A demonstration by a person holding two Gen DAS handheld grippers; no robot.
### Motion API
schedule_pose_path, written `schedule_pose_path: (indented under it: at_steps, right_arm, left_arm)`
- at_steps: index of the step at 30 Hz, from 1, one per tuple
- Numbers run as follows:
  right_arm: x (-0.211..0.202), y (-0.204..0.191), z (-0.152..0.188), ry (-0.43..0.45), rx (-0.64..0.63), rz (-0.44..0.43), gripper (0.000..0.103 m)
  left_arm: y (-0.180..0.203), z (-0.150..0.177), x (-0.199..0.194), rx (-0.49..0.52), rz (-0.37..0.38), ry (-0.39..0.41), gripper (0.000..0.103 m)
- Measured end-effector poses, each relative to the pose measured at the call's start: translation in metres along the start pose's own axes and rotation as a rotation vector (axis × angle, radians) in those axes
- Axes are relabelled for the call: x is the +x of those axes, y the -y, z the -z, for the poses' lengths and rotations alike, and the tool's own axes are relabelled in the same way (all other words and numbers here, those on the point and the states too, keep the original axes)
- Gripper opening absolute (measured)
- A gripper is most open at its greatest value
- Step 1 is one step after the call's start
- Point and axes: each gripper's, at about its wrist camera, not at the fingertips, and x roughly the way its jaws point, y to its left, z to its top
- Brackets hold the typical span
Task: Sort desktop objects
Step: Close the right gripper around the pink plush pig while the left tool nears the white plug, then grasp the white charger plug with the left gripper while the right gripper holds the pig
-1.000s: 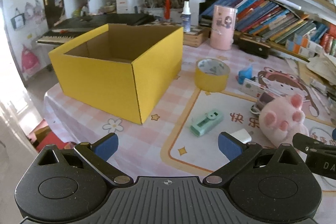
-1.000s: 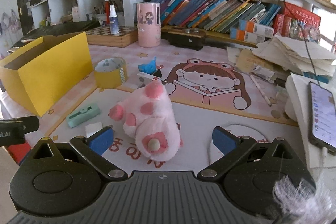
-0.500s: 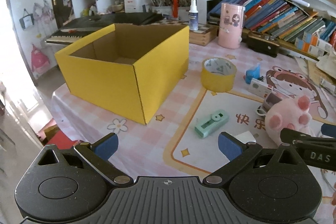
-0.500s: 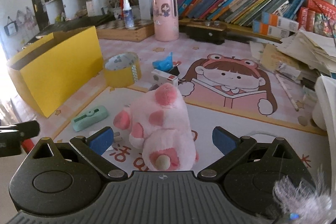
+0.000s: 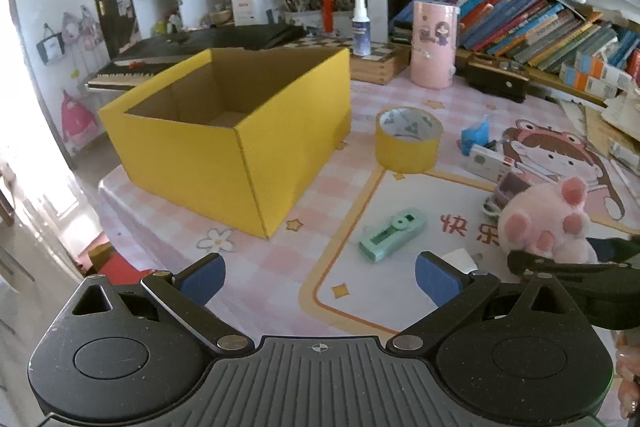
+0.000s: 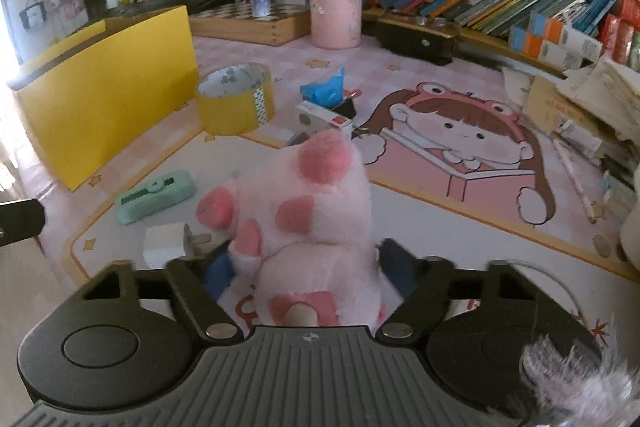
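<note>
At 9 o'clock on the desk, the open yellow box [image 5: 240, 147] stands empty. Toward 12 o'clock of my left tongs [image 5: 318, 275] sits the yellow tape roll [image 5: 408, 141]; the mint-green cutter [image 5: 392, 235] lies near, at 1 o'clock. Left jaws stand wide apart, holding nothing. At 3 o'clock in that view my right tongs [image 6: 308, 273] straddle the pink plush toy [image 6: 304, 211]. The right jaws have just been closing; the blue pads [image 6: 218, 273] now press the plush's lower body from both sides. A white plug [image 6: 166, 245] lies just beside the plush at its 9 o'clock.
</note>
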Motion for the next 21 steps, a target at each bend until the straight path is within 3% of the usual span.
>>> schedule_pose_path:
  at_steps: [6, 13, 21]
  right_arm:
    - [-0.017, 0.015, -0.002, 0.038, 0.015, 0.009, 0.059]
    - [-0.042, 0.055, -0.005, 0.073, 0.170, 0.075, 0.059]
    - [-0.057, 0.069, -0.002, 0.097, 0.203, 0.088, 0.060]
  left_arm:
    - [0.018, -0.003, 0.003, 0.040, 0.039, -0.003, 0.102]
    - [0.047, -0.006, 0.029, 0.066, 0.140, -0.076, 0.101]
    - [0.083, -0.003, 0.050, 0.137, 0.154, -0.088, 0.093]
